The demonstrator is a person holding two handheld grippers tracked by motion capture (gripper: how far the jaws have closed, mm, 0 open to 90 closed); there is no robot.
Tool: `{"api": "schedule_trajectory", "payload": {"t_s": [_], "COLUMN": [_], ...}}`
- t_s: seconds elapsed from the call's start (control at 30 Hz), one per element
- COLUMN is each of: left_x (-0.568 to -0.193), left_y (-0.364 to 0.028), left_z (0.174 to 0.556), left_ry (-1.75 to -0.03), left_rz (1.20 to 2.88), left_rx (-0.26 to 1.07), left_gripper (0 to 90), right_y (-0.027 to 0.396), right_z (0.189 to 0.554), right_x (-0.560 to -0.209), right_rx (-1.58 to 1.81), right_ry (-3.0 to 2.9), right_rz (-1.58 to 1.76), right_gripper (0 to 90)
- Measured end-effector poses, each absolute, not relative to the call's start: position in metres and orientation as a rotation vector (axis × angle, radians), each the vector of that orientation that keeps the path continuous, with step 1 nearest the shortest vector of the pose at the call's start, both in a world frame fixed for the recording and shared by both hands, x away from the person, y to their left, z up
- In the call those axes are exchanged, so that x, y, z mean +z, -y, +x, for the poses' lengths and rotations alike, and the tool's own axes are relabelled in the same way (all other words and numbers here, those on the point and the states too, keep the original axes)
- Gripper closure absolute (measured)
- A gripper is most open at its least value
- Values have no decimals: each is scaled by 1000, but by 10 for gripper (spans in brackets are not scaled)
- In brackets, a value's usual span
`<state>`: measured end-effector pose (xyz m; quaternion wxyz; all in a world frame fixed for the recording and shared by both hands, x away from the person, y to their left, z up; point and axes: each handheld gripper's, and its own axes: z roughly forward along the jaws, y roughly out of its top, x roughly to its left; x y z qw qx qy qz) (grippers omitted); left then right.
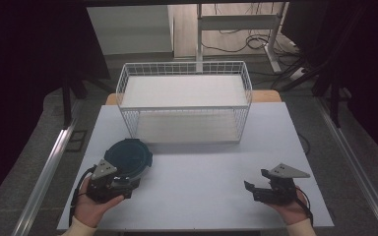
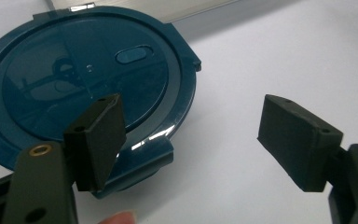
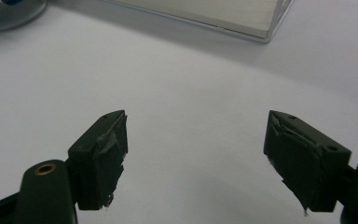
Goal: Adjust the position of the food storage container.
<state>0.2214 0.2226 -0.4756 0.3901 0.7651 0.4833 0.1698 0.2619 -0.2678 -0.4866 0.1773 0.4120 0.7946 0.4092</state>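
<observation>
Down at the near left of the counter [image 1: 197, 187], the left gripper [image 2: 193, 135] hovers with its jaws spread wide and nothing between them; one jaw overhangs the near edge of the round dark-blue lid [image 2: 88, 88], which lies flat just in front of the white wire basket [image 1: 184, 101]. Well apart to the right, the right gripper [image 3: 196, 154] is also open and empty above bare counter.
</observation>
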Motion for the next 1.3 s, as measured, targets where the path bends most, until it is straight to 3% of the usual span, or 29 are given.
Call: {"api": "schedule_trajectory", "payload": {"t_s": [1.03,1.3], "left_x": [-455,-438], "left_y": [-245,-248], "left_z": [233,243], "left_ry": [-1293,-1274], "left_rz": [1900,1931], "left_rx": [460,467], "left_gripper": [256,336], "right_y": [269,265], "right_z": [268,269], "right_x": [-490,-489], "right_rx": [1140,1142], "right_ry": [-2309,-2310], "right_rz": [1162,1165], "right_gripper": [207,208]}}
